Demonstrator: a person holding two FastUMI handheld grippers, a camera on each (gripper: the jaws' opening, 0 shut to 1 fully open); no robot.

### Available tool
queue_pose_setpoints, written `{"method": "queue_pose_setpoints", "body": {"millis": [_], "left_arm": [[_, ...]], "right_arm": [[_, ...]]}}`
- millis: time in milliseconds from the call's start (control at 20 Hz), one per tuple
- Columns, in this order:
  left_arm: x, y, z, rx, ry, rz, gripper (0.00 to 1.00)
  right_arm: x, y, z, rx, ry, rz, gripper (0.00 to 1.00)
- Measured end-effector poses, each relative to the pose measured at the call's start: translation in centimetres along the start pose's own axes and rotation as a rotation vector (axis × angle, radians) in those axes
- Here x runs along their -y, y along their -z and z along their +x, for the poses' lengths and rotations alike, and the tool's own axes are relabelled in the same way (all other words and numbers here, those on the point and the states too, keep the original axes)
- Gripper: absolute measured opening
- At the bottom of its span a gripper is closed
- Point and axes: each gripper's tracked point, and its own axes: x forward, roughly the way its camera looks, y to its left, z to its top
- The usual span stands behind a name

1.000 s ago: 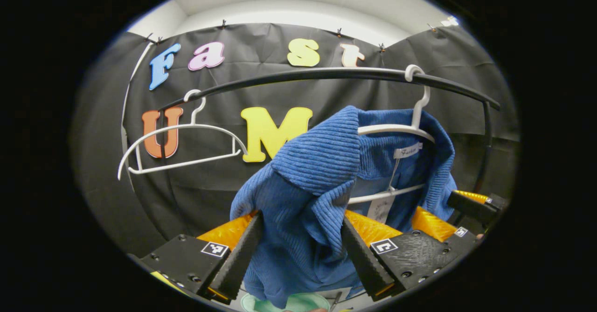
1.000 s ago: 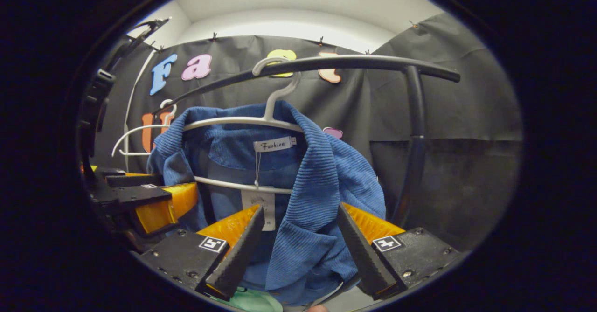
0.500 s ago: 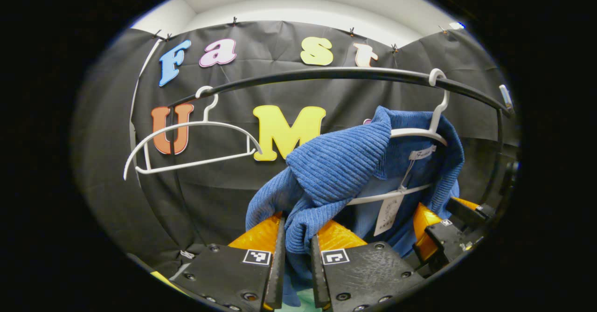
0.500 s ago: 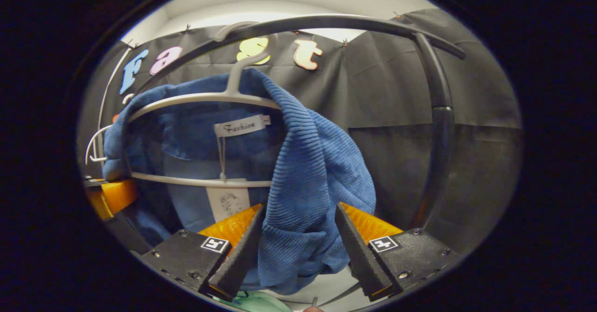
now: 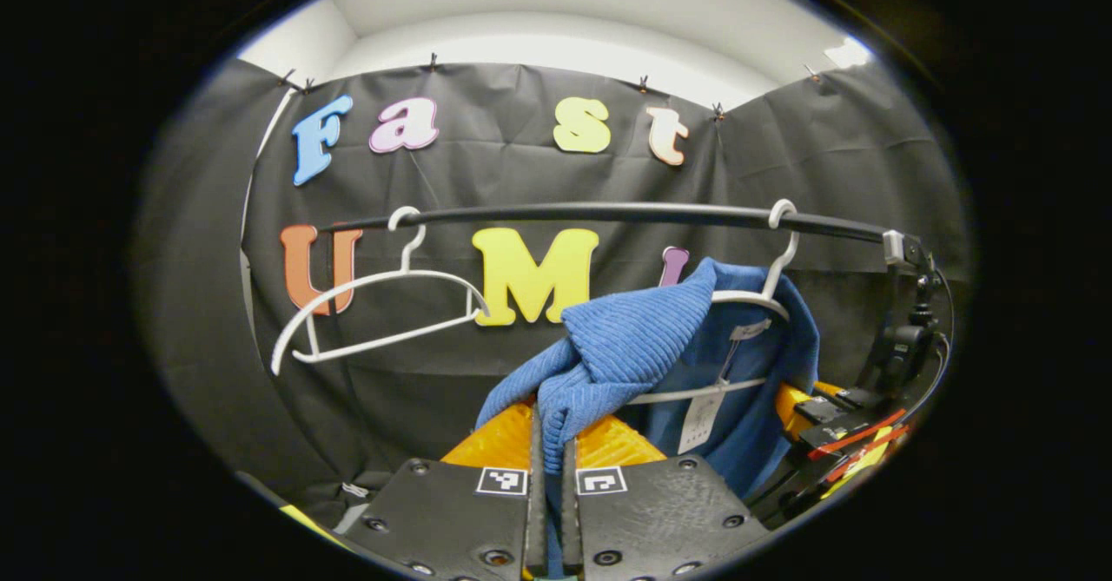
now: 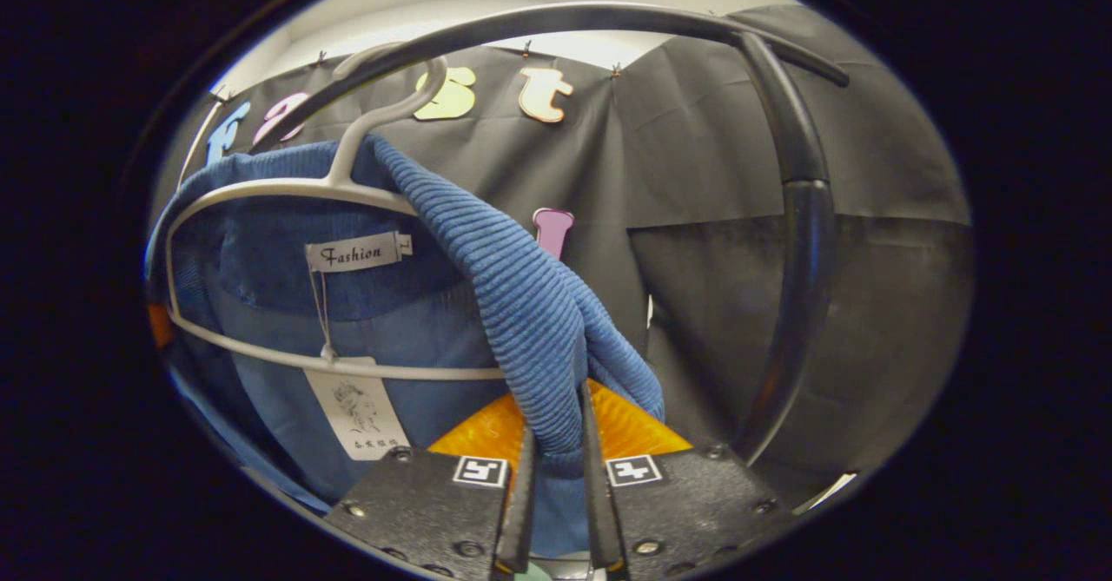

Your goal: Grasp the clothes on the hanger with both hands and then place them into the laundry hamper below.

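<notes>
- The black rail [image 5: 608, 213] spans the booth, curving down into a post in my right gripper view.
- The blue garment [image 5: 643, 338] hangs on a white hanger [image 5: 764, 290] hooked over the rail.
- A bare white hanger [image 5: 373, 320] hangs farther along the rail.
- My left gripper [image 5: 549, 477] is clamped on one ribbed shoulder fold.
- My right gripper [image 6: 556, 477] is clamped on the other.

Black clothes rail [image 5: 608, 213] runs across the far side, upright post [image 6: 804, 242] at its right end. Empty white hanger [image 5: 373, 312] hangs at left. White ceiling [image 5: 556, 8] above.
</notes>
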Motion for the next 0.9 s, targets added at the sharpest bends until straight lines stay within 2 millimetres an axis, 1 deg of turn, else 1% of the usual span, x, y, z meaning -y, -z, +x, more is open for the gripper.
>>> {"method": "queue_pose_setpoints", "body": {"millis": [50,100,150,200,250,300,350,400,500,550,600,650,750,800,850,900], "left_arm": [[-0.4,-0.9,-0.3,0.004,0.003,0.017,0.07],[-0.6,-1.4,-0.5,0.002,0.003,0.027,0.02],[-1.3,-2.0,-1.0,-0.002,0.005,0.036,0.06],[-2.0,-2.7,-1.0,0.0,0.008,0.041,0.1],[-2.5,-3.3,-1.1,-0.005,0.015,0.049,0.1],[-2.9,-3.9,-1.5,-0.012,0.023,0.058,0.1],[-3.1,-4.3,-1.8,-0.02,0.034,0.065,0.1],[-3.0,-4.5,-2.2,-0.033,0.044,0.078,0.1],[-2.8,-4.9,-2.7,-0.056,0.077,0.109,0.1],[-2.7,-5.1,-3.0,-0.071,0.092,0.125,0.06],[-2.6,-5.0,-3.2,-0.087,0.107,0.135,0.1],[-2.5,-5.1,-3.5,-0.099,0.125,0.135,0.06],[-2.5,-5.4,-4.0,-0.123,0.153,0.142,0.06],[-2.9,-5.7,-4.0,-0.133,0.16,0.16,0.06],[-3.2,-5.8,-4.1,-0.151,0.16,0.182,0.1],[-3.6,-5.8,-4.2,-0.171,0.16,0.213,0.1]], "right_arm": [[-0.1,0.0,0.1,-0.007,-0.023,-0.001,0.21],[-0.2,0.0,-0.1,-0.015,-0.047,0.0,0.19],[-0.2,-0.2,-0.2,-0.02,-0.066,-0.001,0.14],[-0.3,-0.6,-0.7,-0.022,-0.077,-0.005,0.13],[-0.6,-0.9,-1.2,-0.02,-0.088,-0.007,0.12],[-0.7,-1.6,-2.2,-0.016,-0.1,-0.007,0.11],[-0.3,-2.1,-3.6,-0.009,-0.105,-0.011,0.1],[0.2,-2.6,-4.3,0.002,-0.109,-0.017,0.1],[1.3,-3.3,-5.2,0.024,-0.111,-0.029,0.1],[1.4,-3.7,-5.6,0.03,-0.115,-0.029,0.1],[1.5,-4.1,-6.0,0.031,-0.121,-0.025,0.1],[1.7,-4.4,-6.2,0.037,-0.123,-0.024,0.11],[1.9,-4.7,-6.7,0.049,-0.125,-0.032,0.1],[1.9,-4.8,-7.0,0.051,-0.126,-0.038,0.1],[1.8,-4.9,-7.2,0.055,-0.129,-0.041,0.1],[1.8,-5.0,-7.4,0.057,-0.132,-0.049,0.11]]}}
